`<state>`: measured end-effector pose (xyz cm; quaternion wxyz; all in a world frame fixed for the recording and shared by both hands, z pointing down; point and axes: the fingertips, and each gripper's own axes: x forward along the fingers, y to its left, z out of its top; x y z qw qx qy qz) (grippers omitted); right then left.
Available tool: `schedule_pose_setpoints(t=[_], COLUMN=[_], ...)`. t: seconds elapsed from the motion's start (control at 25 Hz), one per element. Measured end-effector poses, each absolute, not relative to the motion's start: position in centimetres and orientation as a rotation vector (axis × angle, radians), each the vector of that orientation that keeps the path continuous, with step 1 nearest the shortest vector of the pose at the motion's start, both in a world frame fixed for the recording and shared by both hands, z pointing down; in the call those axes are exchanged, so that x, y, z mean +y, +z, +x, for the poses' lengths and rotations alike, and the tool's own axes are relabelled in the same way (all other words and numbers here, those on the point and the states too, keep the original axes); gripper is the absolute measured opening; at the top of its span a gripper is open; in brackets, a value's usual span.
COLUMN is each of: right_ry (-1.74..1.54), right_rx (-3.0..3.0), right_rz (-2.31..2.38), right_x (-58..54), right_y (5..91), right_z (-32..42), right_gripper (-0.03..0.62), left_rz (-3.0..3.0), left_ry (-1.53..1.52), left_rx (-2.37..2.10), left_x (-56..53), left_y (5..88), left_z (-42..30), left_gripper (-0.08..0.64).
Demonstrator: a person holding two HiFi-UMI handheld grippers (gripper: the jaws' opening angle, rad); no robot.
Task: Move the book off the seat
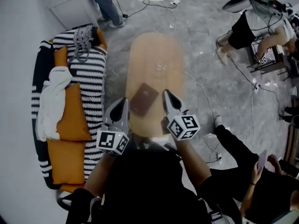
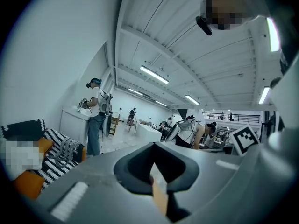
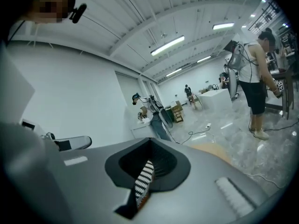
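Note:
A brown book point(image 1: 144, 98) lies flat on the near half of the oval wooden table point(image 1: 156, 55), clear of the sofa seat. My left gripper point(image 1: 122, 104) hangs just left of the book and my right gripper point(image 1: 167, 97) just right of it; neither touches it. Both point away from me and hold nothing. In the left gripper view the left gripper point(image 2: 158, 185) has its jaws together, with only a thin slit between them. The right gripper view shows the right gripper point(image 3: 142, 181) pressed shut the same way, with the striped sofa showing through the slit.
A black-and-white striped sofa point(image 1: 88, 78) stands left of the table, with orange cushions point(image 1: 70, 118), a white cloth point(image 1: 53, 97) and a grey scarf point(image 1: 83, 41) on it. A seated person point(image 1: 243, 167) is at my right. Cables point(image 1: 201, 92) run across the floor.

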<state>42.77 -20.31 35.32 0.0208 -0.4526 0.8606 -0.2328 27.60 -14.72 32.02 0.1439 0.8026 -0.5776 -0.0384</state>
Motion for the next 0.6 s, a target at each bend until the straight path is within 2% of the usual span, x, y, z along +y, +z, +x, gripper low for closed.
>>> schedule_pose_setpoints(t=[0.24, 0.6], right_ry=[-0.586, -0.579], right_rx=[2.637, 2.643], right_rz=[-1.400, -1.388], right_x=[-17.3, -16.1], right_y=[31.0, 31.0], right_z=[43.1, 42.9], right_gripper=[0.009, 0.008], left_rz=[2.322, 2.323], left_ry=[-0.140, -0.155], left_rx=[-1.684, -1.688], left_x=[-13.3, -13.1], left_y=[30.6, 30.5], left_z=[27.4, 27.6], left_gripper=[0.006, 0.006])
